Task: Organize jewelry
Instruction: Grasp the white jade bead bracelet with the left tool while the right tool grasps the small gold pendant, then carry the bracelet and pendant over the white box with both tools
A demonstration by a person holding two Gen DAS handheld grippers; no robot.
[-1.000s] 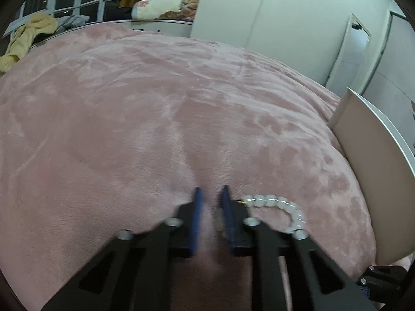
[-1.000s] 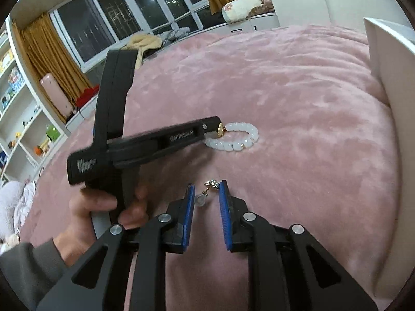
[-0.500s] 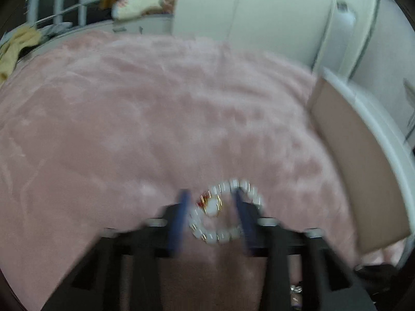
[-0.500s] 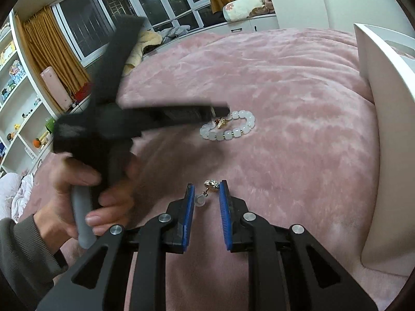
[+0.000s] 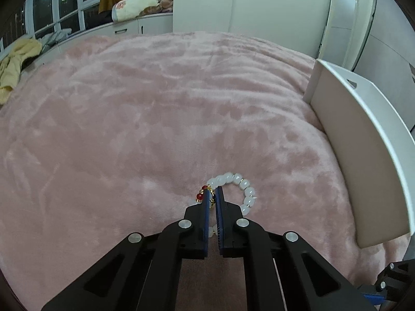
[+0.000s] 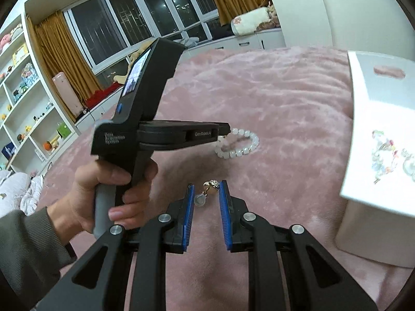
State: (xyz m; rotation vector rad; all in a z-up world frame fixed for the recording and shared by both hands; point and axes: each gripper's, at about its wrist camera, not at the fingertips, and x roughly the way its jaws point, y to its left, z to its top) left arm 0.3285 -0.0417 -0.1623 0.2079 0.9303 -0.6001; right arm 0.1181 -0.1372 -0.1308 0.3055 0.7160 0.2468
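Left tool (image 5: pixel 212 194): I read it as nearly closed, the blue pads pinched on the gold-and-red charm section of the bead bracelet (image 5: pixel 240 191). Only a thin gap shows between the pads, with the charm in it.
Left tool, from right wrist: the same tool (image 6: pixel 228 129) reaches in from the left, tip touching the near-left end of the bracelet (image 6: pixel 240 143). Left hand (image 6: pixel 109 191) is wrapped around its grey grip.
Bracelet: white round beads with small gold spacers and two red beads by the charm. It lies as a loop on the pink blanket (image 5: pixel 155 116), toward the right side of the bed, near the white box (image 5: pixel 363 150) but not touching it. I cannot tell whether the pinched end is lifted off the blanket.
Right tool (image 6: pixel 206 194): pads stand wide apart, holding nothing. It hovers low over the blanket.
Earring (image 6: pixel 208 190): small gold piece with a sparkly top and a pale round drop. It lies on the blanket between the right tool's fingertips, close to the right pad; I cannot tell if it touches.
White box, from right wrist: the box (image 6: pixel 376 119) stands at the right edge of the bed, with a slot handle in the far wall. Clear and multicoloured jewelry (image 6: pixel 389 153) lies inside.
Spacing: bracelet sits farther up the bed than the earring, clearly apart.
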